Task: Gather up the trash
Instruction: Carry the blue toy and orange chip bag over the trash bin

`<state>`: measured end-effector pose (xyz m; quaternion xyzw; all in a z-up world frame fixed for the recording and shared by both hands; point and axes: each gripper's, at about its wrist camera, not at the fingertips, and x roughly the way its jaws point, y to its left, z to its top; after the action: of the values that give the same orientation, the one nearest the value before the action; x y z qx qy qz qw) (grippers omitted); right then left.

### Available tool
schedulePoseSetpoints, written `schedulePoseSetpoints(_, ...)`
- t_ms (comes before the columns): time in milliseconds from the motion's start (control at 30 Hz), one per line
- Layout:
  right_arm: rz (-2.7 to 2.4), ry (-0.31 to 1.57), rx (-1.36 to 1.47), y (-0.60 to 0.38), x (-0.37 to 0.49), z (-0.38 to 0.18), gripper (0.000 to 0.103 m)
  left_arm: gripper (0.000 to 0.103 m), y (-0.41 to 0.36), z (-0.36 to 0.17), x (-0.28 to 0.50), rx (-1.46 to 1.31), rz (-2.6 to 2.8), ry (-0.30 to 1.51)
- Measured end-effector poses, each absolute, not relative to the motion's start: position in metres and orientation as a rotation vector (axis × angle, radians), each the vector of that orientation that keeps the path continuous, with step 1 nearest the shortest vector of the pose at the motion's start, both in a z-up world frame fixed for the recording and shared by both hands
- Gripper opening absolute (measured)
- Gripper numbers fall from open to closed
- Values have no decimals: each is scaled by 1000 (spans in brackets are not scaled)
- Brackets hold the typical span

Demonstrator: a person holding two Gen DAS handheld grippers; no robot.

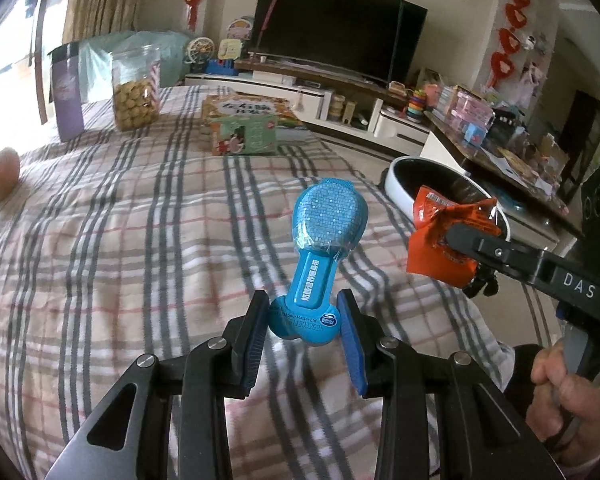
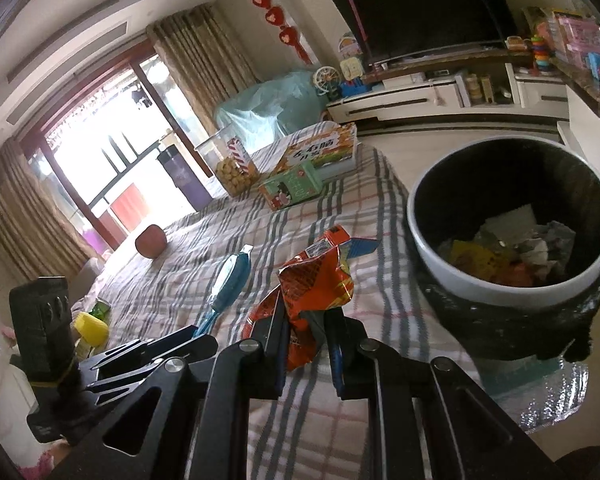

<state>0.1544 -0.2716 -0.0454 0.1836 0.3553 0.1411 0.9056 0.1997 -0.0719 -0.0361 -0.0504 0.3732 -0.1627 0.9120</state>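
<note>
The left gripper [image 1: 303, 322] clamped a blue spoon-shaped plastic package [image 1: 320, 256]; the right gripper [image 2: 306, 330] pinched a crumpled orange foil wrapper [image 2: 314, 280], its lower edge hidden between the fingers.

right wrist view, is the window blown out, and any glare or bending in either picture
Right wrist view: the sliding glass window is washed out white, though the white-rimmed trash bin interior stays readable. Left wrist view: daylight flares at the left edge, and the dark flat television screen looks curved by the fisheye. Both views darken at the corners.
</note>
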Motion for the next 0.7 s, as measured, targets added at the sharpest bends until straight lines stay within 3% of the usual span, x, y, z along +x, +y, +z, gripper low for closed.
schedulePoseSetpoints(700, 207, 674, 406, -327, 136, -29, 16, 33, -119, -26, 210, -36, -425, 753)
